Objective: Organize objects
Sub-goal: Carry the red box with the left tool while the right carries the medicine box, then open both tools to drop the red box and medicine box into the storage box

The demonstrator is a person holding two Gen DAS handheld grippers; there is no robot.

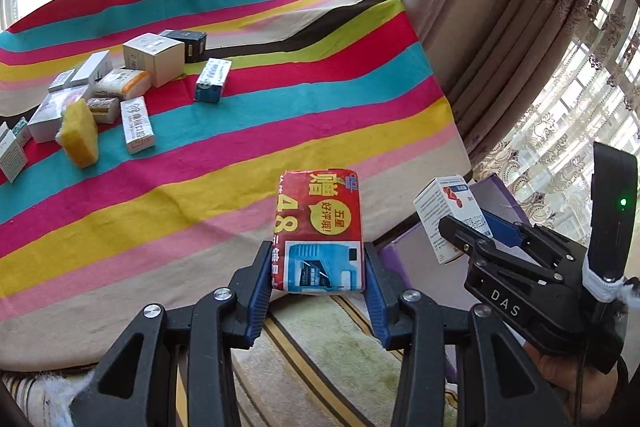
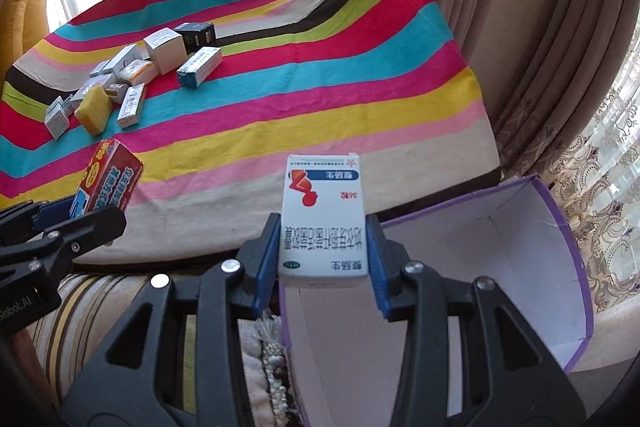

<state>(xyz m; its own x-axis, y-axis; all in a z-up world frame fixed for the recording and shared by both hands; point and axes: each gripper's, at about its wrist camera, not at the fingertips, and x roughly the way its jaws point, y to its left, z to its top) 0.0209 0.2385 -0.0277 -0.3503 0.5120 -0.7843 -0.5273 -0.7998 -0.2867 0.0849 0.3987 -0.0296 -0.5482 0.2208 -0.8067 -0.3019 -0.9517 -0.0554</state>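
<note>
Left tool (image 1: 318,269) is clamping my red pack (image 1: 320,227) off the counter (image 1: 240,155) edge, a dozen boxes (image 1: 152,57) waiting there. Right tool (image 2: 324,253) is gripping the white box (image 2: 323,219) over an empty purple bin (image 2: 500,239), nothing binned.

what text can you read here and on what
"DAS": black body of the right gripper
"Robot.AI", start cut off: black body of the left gripper
"48": red glossy packet in the left gripper
Chinese print on the white medicine box, upside down
Small cardboard boxes on the table: too small
</note>
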